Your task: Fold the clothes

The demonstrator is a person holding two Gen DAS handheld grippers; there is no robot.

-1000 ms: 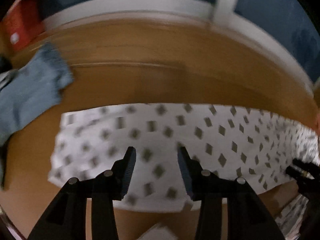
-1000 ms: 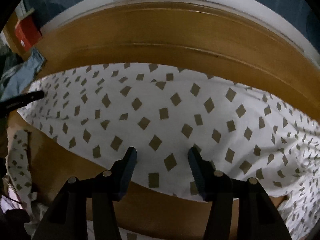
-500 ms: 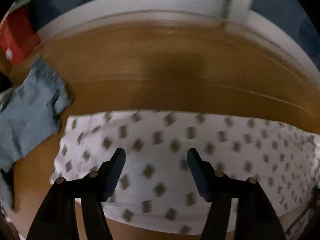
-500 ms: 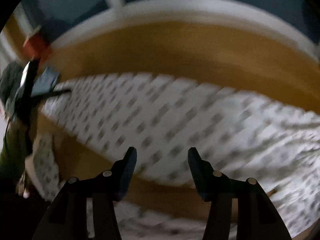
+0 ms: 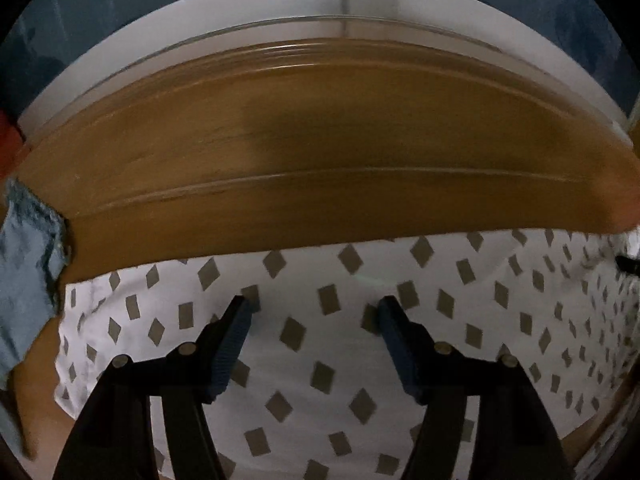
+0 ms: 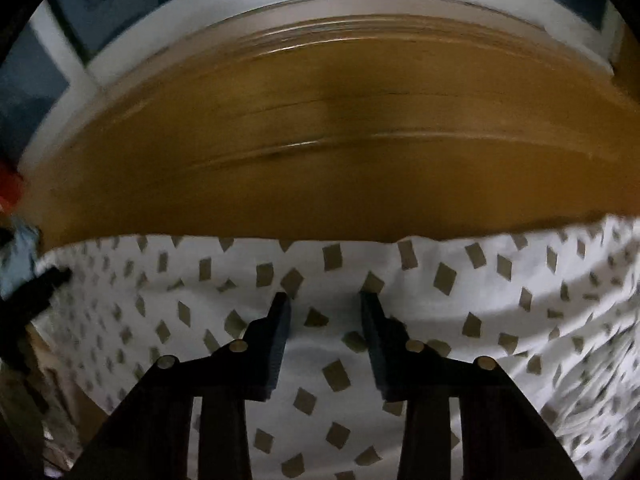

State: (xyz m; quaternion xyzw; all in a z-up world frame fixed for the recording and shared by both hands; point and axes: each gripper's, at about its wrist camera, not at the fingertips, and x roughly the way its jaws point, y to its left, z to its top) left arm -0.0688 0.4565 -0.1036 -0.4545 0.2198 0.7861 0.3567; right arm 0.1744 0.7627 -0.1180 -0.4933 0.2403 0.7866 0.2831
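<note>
A: What is nearest in the left wrist view?

B: The left gripper (image 5: pixel 312 312). It points steeply down over the white cloth (image 5: pixel 400 360) with grey diamonds. Its jaws stand wide and are opening. The cloth lies under the gap between them, but the pads do not press on it.

A: And the right one?

B: The right gripper (image 6: pixel 325 303) also points steeply down at the same cloth (image 6: pixel 500 312). Its jaws are narrower and are closing. Cloth shows in the gap between them, with a small wrinkle there, but I see no pinch.

A: Where does the cloth lie?

B: It is spread across the near part of the brown wooden table (image 5: pixel 320 140), with its far edge running from side to side. In the right view it is more wrinkled toward the right.

A: What is beyond it?

B: Bare table, then a white frame (image 5: pixel 240 12) at the far side. A blue cloth (image 5: pixel 28 264) lies at the left edge, just beside the white one.
</note>
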